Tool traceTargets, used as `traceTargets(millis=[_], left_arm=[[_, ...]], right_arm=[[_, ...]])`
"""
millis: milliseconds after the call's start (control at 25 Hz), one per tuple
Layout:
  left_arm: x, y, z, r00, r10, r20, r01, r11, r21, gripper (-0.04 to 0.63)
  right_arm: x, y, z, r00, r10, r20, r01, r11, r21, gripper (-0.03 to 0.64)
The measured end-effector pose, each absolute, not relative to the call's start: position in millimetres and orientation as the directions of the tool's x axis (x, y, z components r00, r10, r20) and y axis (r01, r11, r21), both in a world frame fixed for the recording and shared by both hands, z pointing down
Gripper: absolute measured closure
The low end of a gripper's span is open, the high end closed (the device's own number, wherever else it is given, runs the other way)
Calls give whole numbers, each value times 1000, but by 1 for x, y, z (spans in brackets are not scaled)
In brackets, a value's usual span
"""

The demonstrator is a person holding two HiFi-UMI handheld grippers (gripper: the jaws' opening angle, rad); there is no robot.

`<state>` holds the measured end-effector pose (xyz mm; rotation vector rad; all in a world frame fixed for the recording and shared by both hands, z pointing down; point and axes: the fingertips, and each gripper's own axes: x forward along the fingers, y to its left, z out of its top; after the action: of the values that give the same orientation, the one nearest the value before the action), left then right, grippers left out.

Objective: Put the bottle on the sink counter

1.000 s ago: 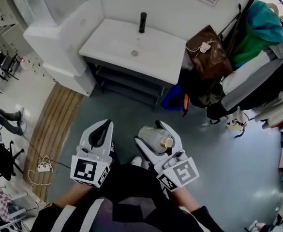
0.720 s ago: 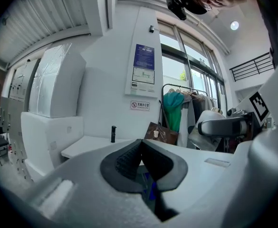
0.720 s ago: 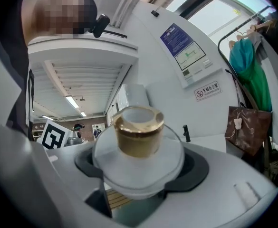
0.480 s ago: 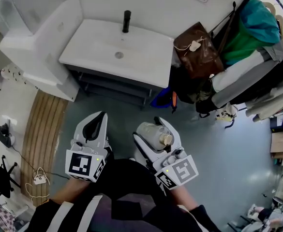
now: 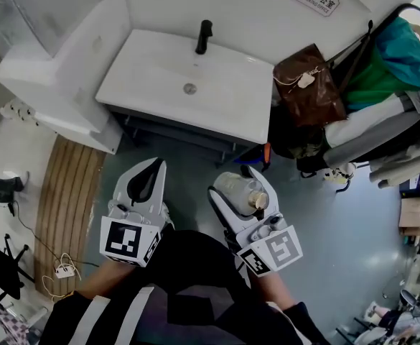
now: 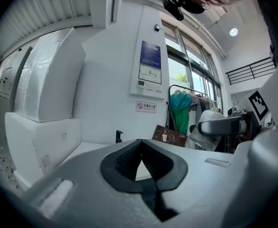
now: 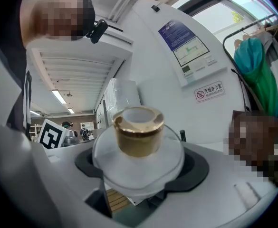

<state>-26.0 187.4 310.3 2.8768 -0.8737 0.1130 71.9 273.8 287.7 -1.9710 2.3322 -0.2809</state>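
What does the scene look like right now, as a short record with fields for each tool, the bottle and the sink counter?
Right tool: jaws wide, shut on the clear round bottle with a gold cap
Bottle attitude: lying along the jaws, cap toward the person
Left tool: jaws together, nothing between them
White sink counter: ahead of both tools, across the grey floor; bottle not yet on it
Black tap: at the counter's back edge
Brown bag: right of the counter
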Motion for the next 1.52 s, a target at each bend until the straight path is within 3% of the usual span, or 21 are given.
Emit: traceTargets(millis=[360,840,1520], left_arm=[[-72,132,310,809,-579,102,-587,-805,86,594],[-112,85,327,727,-677,118,-687,-718,110,594],[-74,-28,330,605,-775,183,-794,-605,63,594]], right_arm=[[39,203,283,-195,-980,34,-967,186,-175,279],[4,143,297,-323,-943,77,-935,306,-179,279],[35,15,322,-496,-864,88,-856,470,-213,279]])
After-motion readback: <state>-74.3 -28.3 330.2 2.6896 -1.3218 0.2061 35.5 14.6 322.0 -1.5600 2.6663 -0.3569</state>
